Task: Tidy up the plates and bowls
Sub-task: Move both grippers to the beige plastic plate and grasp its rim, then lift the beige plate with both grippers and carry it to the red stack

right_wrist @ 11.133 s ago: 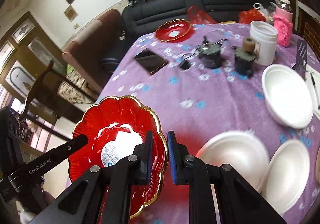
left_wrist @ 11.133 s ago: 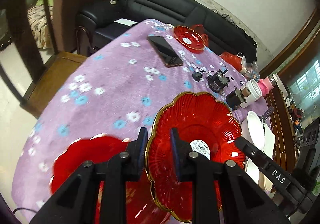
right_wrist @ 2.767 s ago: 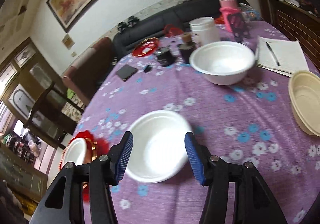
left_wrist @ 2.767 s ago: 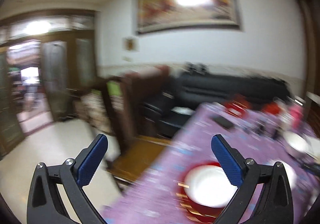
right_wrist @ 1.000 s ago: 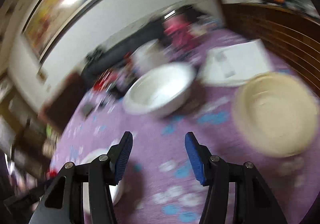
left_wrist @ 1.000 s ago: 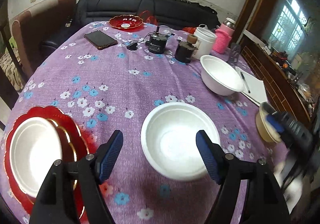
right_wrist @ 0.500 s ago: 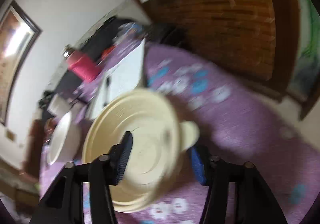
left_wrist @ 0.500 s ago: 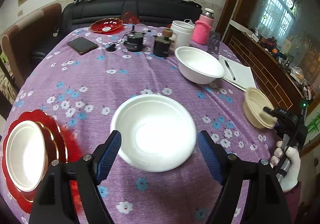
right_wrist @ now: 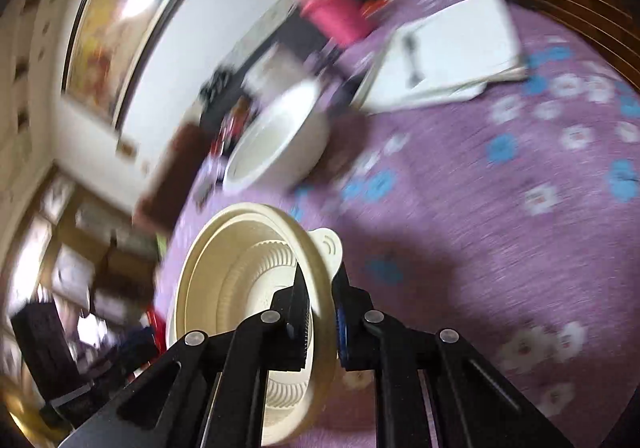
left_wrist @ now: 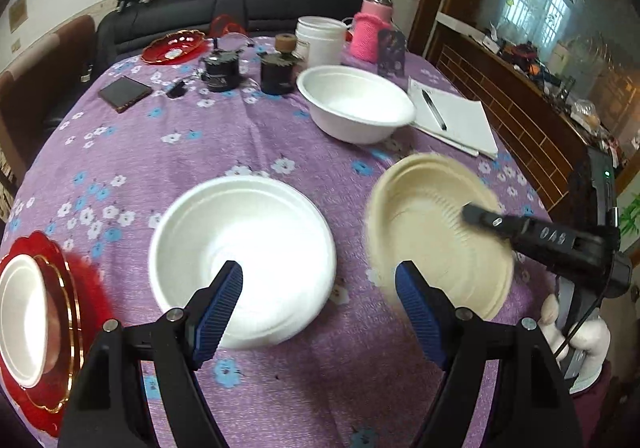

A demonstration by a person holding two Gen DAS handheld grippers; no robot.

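Note:
My right gripper is shut on the rim of a cream bowl and holds it tilted above the purple cloth; it also shows in the left wrist view. My left gripper is open and empty above the near edge of a white foam bowl. A larger white bowl stands further back. A red plate at the left edge carries a small white bowl.
A notepad with a pen lies right of the larger bowl. A phone, two dark jars, a white tub, a pink bottle and another red plate stand at the back. A black sofa is beyond the table.
My right gripper has shut on the cream bowl and lifted it towards the white foam bowl. My left gripper has moved closer to the white foam bowl, still open.

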